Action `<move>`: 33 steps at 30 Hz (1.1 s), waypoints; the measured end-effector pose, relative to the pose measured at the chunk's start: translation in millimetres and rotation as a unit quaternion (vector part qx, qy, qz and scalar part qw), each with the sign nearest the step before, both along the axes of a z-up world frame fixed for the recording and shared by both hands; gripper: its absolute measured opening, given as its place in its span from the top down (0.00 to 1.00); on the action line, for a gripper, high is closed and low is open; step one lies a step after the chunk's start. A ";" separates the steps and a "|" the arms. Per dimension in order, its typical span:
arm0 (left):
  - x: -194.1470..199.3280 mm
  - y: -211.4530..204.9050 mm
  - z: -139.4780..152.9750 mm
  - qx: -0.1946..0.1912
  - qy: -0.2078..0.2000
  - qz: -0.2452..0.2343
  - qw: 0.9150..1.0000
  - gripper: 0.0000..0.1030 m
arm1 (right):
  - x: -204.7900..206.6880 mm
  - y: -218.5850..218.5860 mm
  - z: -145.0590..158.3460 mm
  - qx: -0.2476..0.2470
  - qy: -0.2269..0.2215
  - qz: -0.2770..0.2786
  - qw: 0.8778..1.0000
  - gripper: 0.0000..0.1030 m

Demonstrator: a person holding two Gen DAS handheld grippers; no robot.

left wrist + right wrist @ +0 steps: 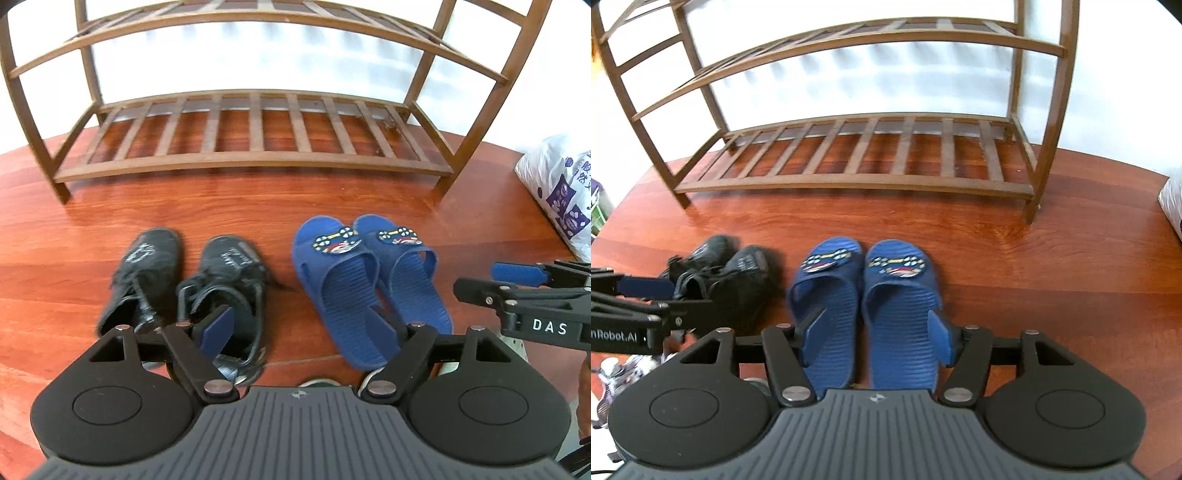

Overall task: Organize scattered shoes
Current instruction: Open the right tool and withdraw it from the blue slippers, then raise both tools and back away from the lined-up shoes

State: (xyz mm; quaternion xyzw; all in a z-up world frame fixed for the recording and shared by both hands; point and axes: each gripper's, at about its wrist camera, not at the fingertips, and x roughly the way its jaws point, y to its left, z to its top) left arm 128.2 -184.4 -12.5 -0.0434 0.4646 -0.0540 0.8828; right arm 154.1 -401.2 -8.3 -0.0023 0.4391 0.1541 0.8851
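Here, in the left wrist view, the left gripper [299,328] is hanging with its blue-padded fingers spread and pinching nothing above a pair of black lace-up shoes [184,291] and ribbed blue slippers [365,280] lying side by side on the glossy red-brown wood floor [74,236] before a slatted wooden rack [255,129]; the neighbouring tool is showing "DAS". In the right wrist view, the right gripper [877,336] is likewise standing spread and empty, its fingers flanking the slipper heels from above, and the other tool is reading "nRobot.AI".

Red-brown wood floor [258,206], white wall [258,62]

Both wrist views look steeply down, sharing the shoe rack [255,162].
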 end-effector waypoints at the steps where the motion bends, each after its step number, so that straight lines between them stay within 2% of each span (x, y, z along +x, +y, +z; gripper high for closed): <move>1: -4.0 4.5 2.7 -0.001 -0.001 0.002 1.000 0.21 | -5.9 3.2 3.2 0.000 0.000 0.002 1.000 0.36; 7: -29.6 26.5 12.5 0.006 -0.006 0.007 1.000 0.19 | -32.1 17.4 14.9 0.006 0.000 -0.004 1.000 0.32; 15: -69.0 56.5 22.0 0.015 -0.008 0.009 1.000 0.16 | -75.5 39.7 29.7 -0.004 -0.009 -0.012 1.000 0.20; 22: -102.9 79.6 30.6 0.024 -0.018 0.006 1.000 0.11 | -117.1 51.4 38.7 -0.004 -0.012 -0.031 0.999 0.18; 33: -145.8 110.4 30.4 0.047 -0.017 0.003 0.999 0.10 | -173.5 71.6 41.9 -0.004 -0.021 -0.061 0.998 0.17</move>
